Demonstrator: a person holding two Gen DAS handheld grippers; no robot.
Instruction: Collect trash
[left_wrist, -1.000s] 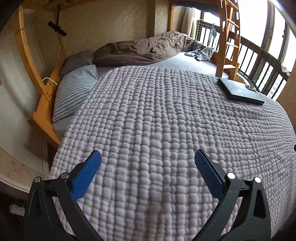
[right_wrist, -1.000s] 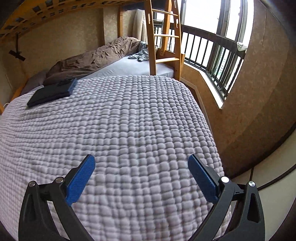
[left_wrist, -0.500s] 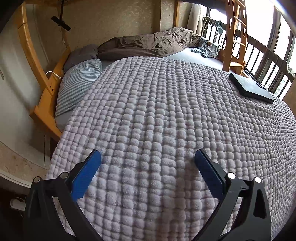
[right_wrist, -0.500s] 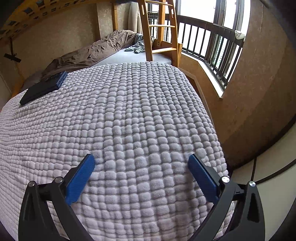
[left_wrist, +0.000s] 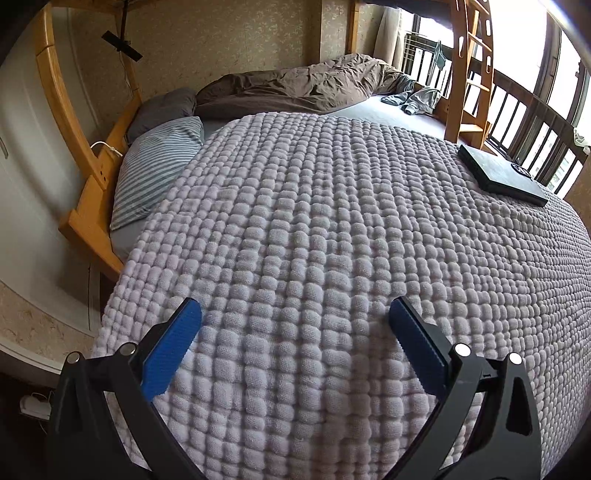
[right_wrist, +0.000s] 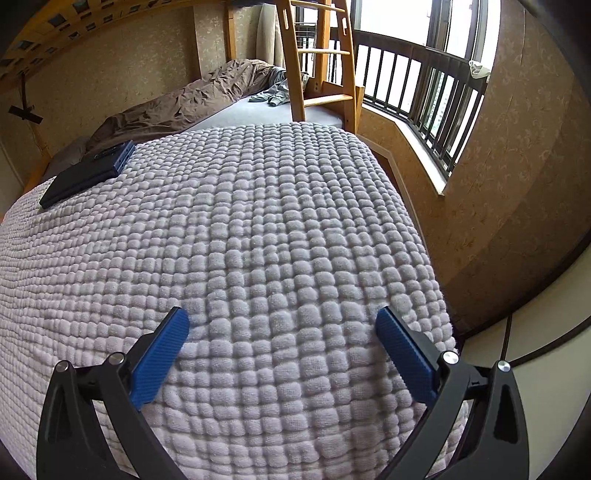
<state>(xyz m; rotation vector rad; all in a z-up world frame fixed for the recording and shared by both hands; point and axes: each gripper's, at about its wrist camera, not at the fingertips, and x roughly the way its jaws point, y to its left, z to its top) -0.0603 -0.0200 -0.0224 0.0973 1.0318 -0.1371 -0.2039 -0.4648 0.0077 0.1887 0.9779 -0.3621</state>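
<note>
As far as both wrist views show, the collecting has not begun, and the scene runs like this:

Bed: a wooden bunk frame (left_wrist: 92, 173) fills the room, with its ladder (right_wrist: 317, 62) at the far end by the railed window (right_wrist: 417, 81).
Blanket: a pale, bumpy knit blanket (left_wrist: 332, 229) covers the near part of the mattress and lies flat, with no wrapper, paper or bottle on it.
Duvet: a brown duvet (left_wrist: 295, 86) lies bunched along the far wall, and a grey garment (left_wrist: 413, 99) lies just beside it.
Pillows: a striped pillow (left_wrist: 155, 166) and a dark grey pillow (left_wrist: 162, 110) sit at the far left.
Dark flat case: 1 dark flat case (left_wrist: 502, 177) rests on the blanket at the far right in the left view; it does not read as rubbish.
Left gripper (left_wrist: 295, 325): released, jaws wide apart, holding nothing, low over the near blanket.
Right gripper (right_wrist: 282, 328): released, jaws wide apart, holding nothing, near the blanket's right edge.
Trash: none in either view; where it lies cannot be told.
Done: nothing, in my judgement.
Left: finding the rubbish, picking it up, and reaching a bin, which is also out of view.
</note>
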